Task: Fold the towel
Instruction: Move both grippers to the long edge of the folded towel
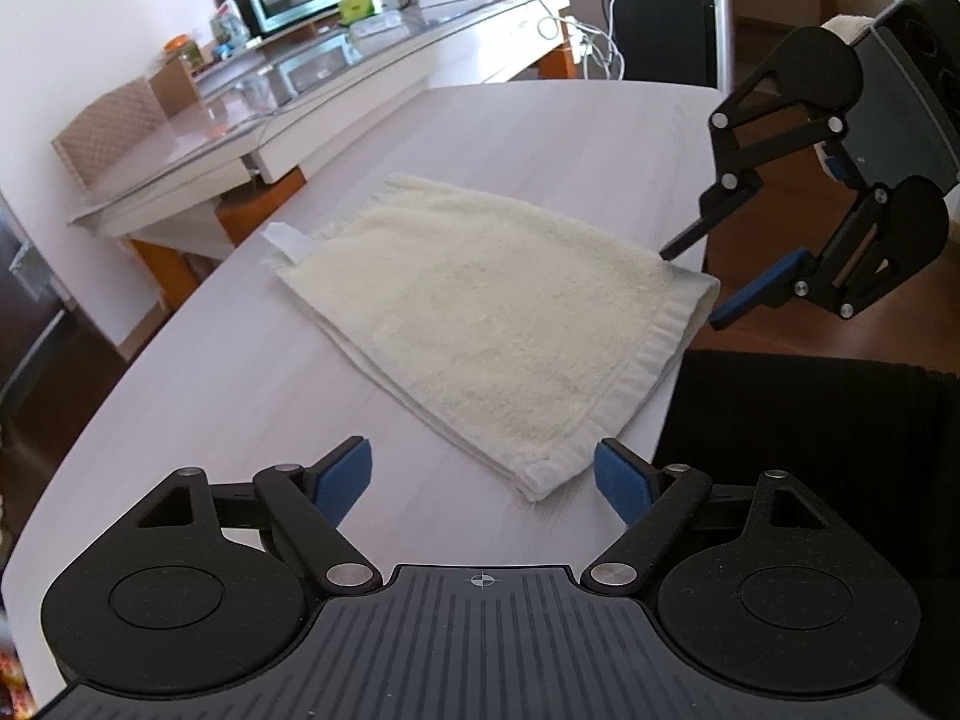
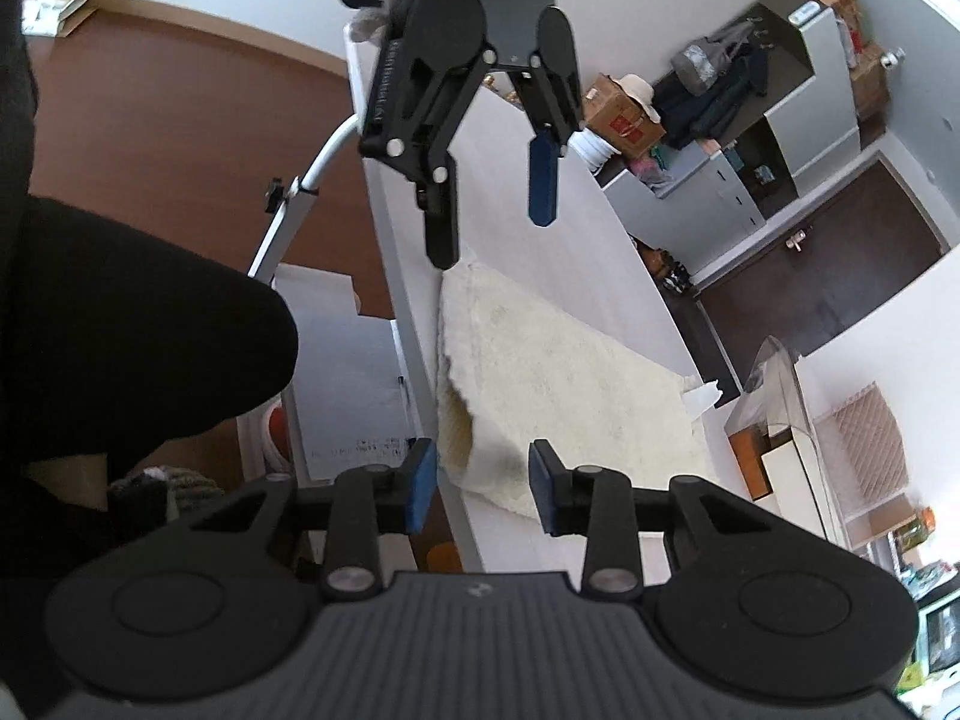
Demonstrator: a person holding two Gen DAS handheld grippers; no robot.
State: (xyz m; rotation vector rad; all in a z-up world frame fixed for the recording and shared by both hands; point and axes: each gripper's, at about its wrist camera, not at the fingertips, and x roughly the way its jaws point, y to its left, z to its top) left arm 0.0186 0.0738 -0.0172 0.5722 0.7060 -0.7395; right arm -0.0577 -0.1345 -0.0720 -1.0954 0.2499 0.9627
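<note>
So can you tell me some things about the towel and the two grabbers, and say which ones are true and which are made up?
1. The towel lies on the white table. True.
2. The towel is bright red. False: it is cream-coloured.
3. The left gripper has its jaws wide apart with nothing pinched between them. True.
4. The right gripper is far from the towel. False: it sits right at the towel's edge by the table's side.
5. A white tag sticks out of one towel corner. True.
</note>
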